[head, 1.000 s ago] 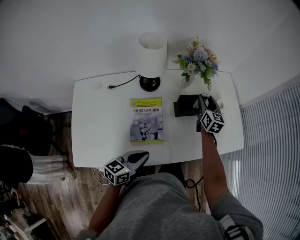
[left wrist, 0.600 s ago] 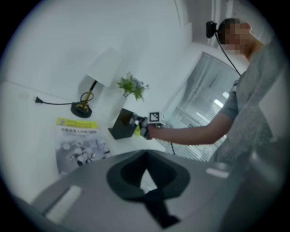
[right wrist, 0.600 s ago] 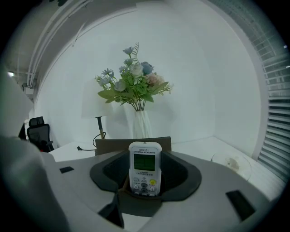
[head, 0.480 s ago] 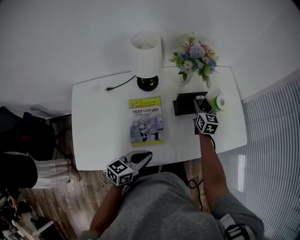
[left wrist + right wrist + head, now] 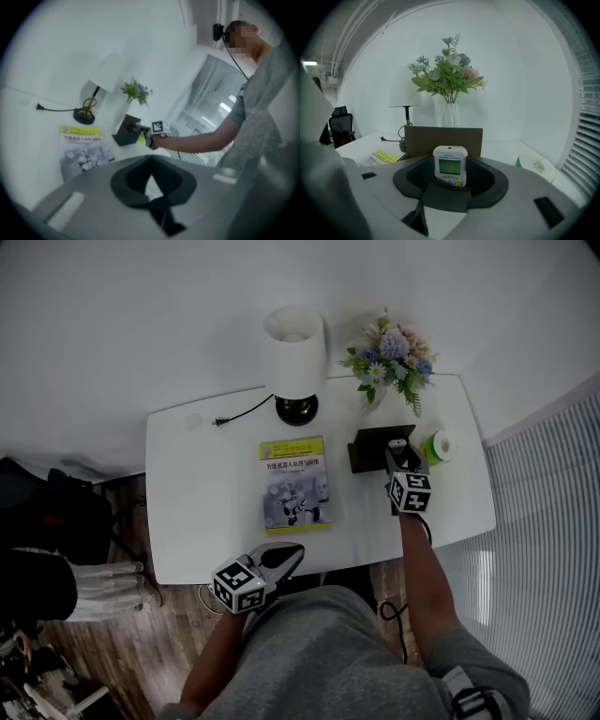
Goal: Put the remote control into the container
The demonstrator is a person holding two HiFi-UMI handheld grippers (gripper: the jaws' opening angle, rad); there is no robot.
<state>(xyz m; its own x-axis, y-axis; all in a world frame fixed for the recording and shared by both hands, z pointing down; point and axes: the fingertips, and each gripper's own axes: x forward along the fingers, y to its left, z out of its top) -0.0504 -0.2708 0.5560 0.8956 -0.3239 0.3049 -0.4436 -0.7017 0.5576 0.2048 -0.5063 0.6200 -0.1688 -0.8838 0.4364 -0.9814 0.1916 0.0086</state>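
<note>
The white remote control (image 5: 450, 166) with a green screen stands upright between the jaws of my right gripper (image 5: 450, 177), which is shut on it. Just behind it is the dark open box container (image 5: 423, 140). In the head view, the remote (image 5: 397, 450) and right gripper (image 5: 401, 462) hang over the right end of the container (image 5: 368, 448). My left gripper (image 5: 284, 556) is held low at the table's front edge, jaws together and nothing between them; seen from its own camera (image 5: 151, 161), the container (image 5: 124, 131) lies far ahead.
On the white table (image 5: 206, 493) lie a yellow-edged booklet (image 5: 292, 481) in the middle, a lamp (image 5: 294, 352) with its cord at the back, a vase of flowers (image 5: 392, 357) back right, and a green tape roll (image 5: 437, 444) right of the container.
My right gripper has shifted a little left with the remote, uncovering the green tape roll. The left gripper has stayed at the front edge.
</note>
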